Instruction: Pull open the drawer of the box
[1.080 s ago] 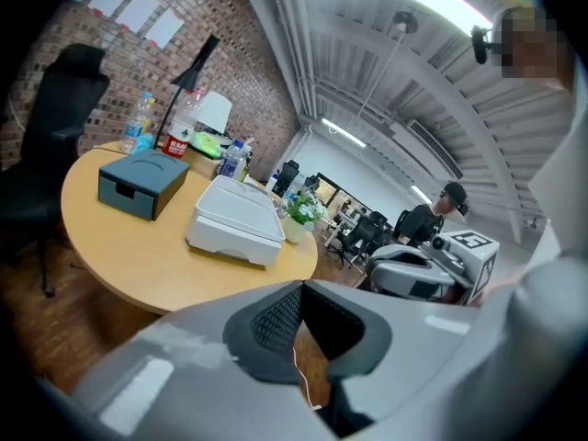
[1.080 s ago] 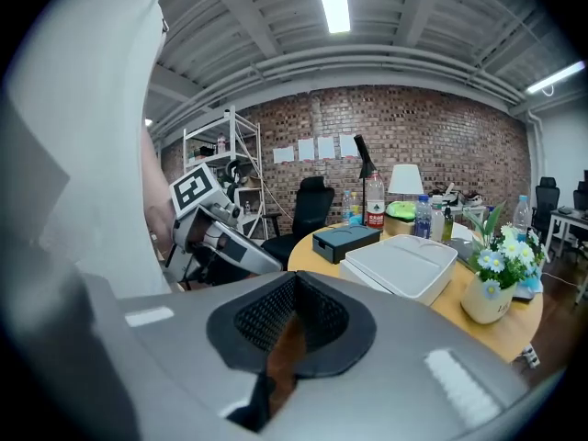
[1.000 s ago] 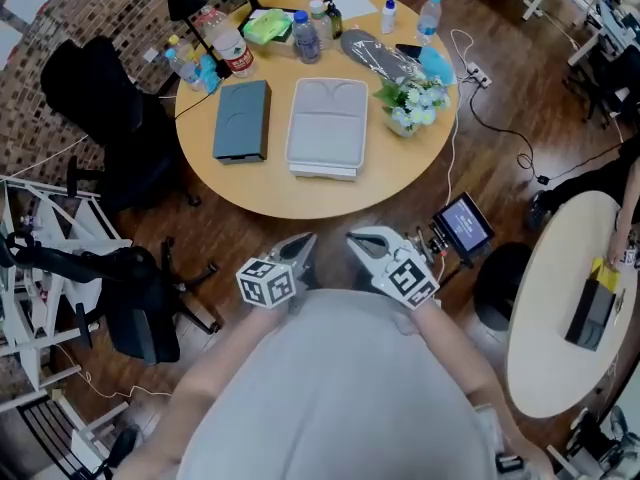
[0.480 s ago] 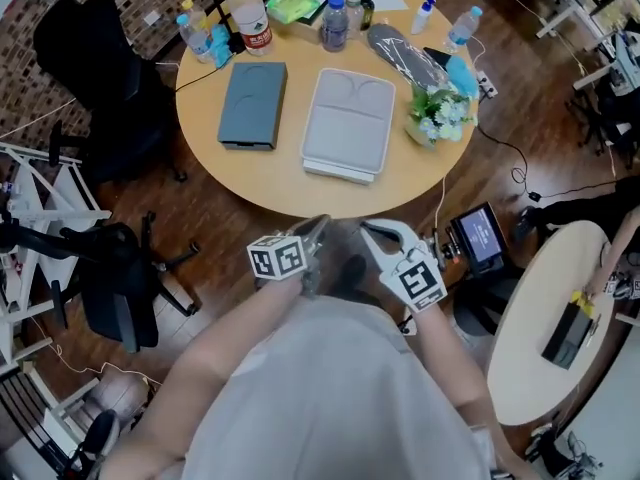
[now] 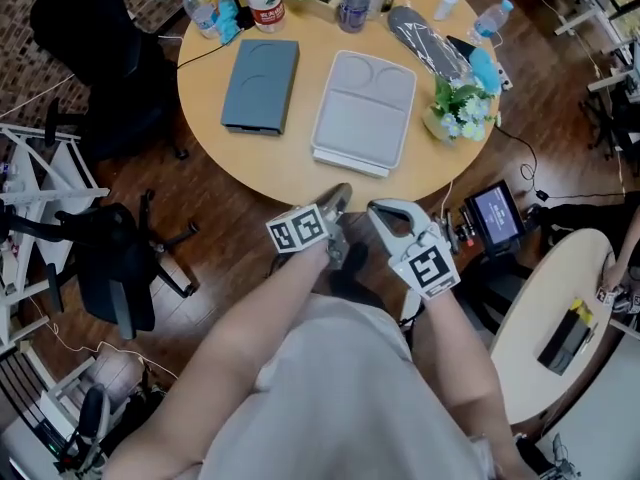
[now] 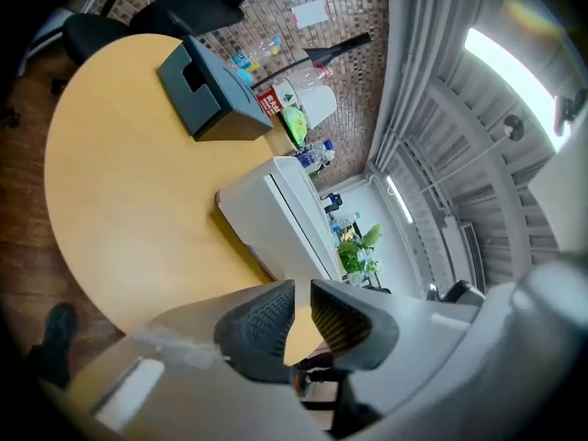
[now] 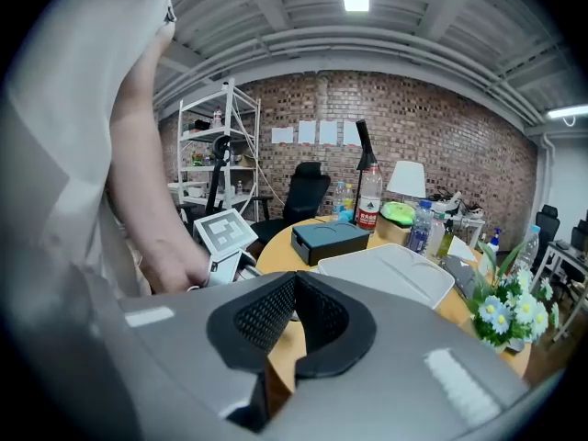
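Since a second ago both tools have come forward from over the wooden floor towards the round counter [image 5: 280, 168]. In the head view the left tool [image 5: 340, 200] now has its tip over the counter's near edge, and the right tool [image 5: 378, 212] sits just beside it, a little short of the rim. The left tool's marker cube [image 5: 300, 230] shows a different tilt than before, so that tool has rolled. Its jaws were together earlier and have just been opening. They now stand slightly apart with only the counter top visible through the gap and nothing between them. The right tool's pads meet at their tips and hold nothing. The things on the counter keep the same layout as before.

The light grey box [image 5: 365, 108] lies flat near the middle of the counter, ahead of both tools and untouched. Its long axis runs away from the person, with the far end leaning slightly right in the head view. One short end faces the tools. Two rounded recesses mark its top at the far end. A paler strip shows under the near short end, and I cannot tell whether that is the drawer front. A dark blue-grey box [image 5: 262, 85] lies to its left, roughly parallel and apart. A bunch of flowers [image 5: 460, 108] stands to its right.
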